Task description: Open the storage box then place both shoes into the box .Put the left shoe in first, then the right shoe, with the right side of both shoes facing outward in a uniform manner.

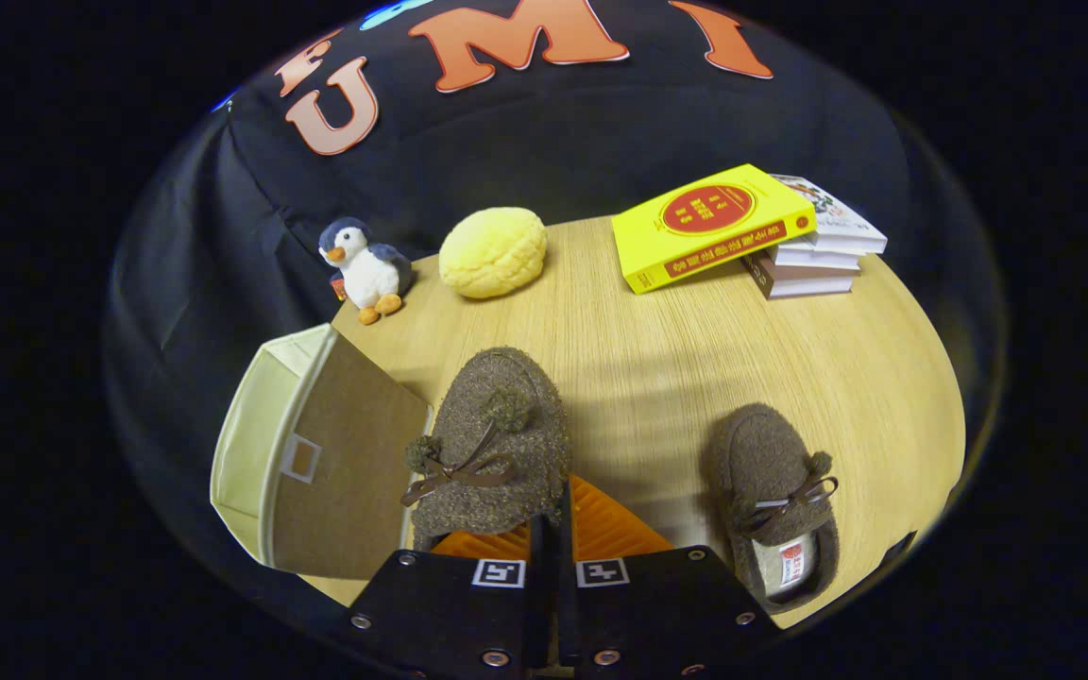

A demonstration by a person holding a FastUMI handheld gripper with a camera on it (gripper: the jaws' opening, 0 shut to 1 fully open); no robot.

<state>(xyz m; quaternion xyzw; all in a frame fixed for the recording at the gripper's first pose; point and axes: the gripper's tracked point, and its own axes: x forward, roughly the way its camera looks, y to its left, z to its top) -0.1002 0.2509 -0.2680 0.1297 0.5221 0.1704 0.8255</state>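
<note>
gripper (552, 529) fingers clamped on fuzzy brown slipper (492, 444), open cream fabric storage box (251, 444) just beside it, second matching slipper (775, 501) well apart

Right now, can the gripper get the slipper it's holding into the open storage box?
Probably yes. The gripper looks shut on the slipper, and the storage box sits right beside it with its flap swung open. Nothing lies between them.

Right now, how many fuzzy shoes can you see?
2. One shoe is pinched in the claw, beside the open storage box. The other shoe sits on the table, off to the side.
</note>
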